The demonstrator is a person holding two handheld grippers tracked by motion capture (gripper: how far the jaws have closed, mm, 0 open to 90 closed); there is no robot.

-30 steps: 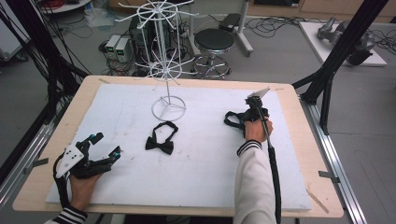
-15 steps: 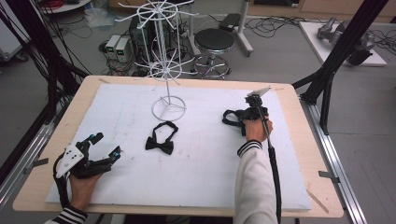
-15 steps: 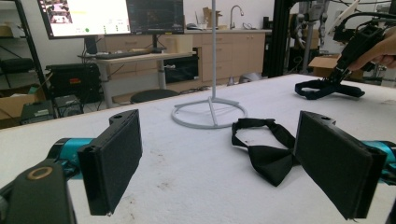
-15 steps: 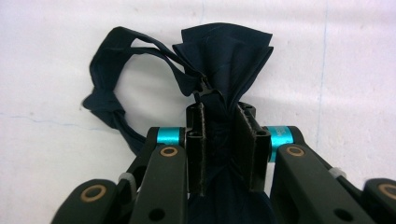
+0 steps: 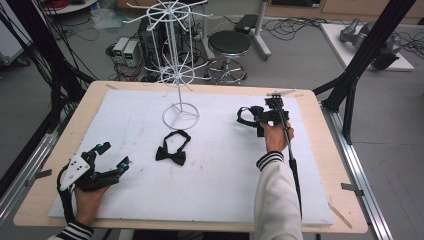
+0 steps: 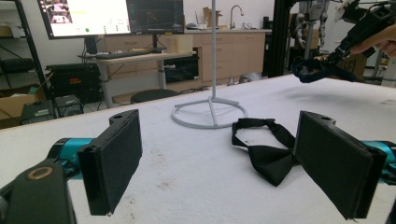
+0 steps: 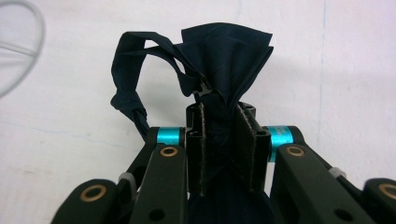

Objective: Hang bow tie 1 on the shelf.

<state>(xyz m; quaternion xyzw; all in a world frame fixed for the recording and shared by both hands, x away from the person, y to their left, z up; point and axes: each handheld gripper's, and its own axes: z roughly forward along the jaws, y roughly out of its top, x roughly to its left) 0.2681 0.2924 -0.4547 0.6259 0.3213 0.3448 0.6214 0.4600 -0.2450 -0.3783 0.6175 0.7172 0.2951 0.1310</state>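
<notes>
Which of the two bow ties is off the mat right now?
The dark navy bow tie clamped in the right gripper, at the mat's far right. The black bow tie lies flat on the white mat near the wire stand's base, untouched.

The right gripper (image 5: 256,116), clamped on the dark navy fabric bow tie (image 7: 219,60), has been lifted a little from the white foam table cover (image 5: 225,170) since a second ago. In the high view it is seen slightly farther up the board, and the tie's looped strap (image 5: 242,116) is now carried off the surface.
</notes>
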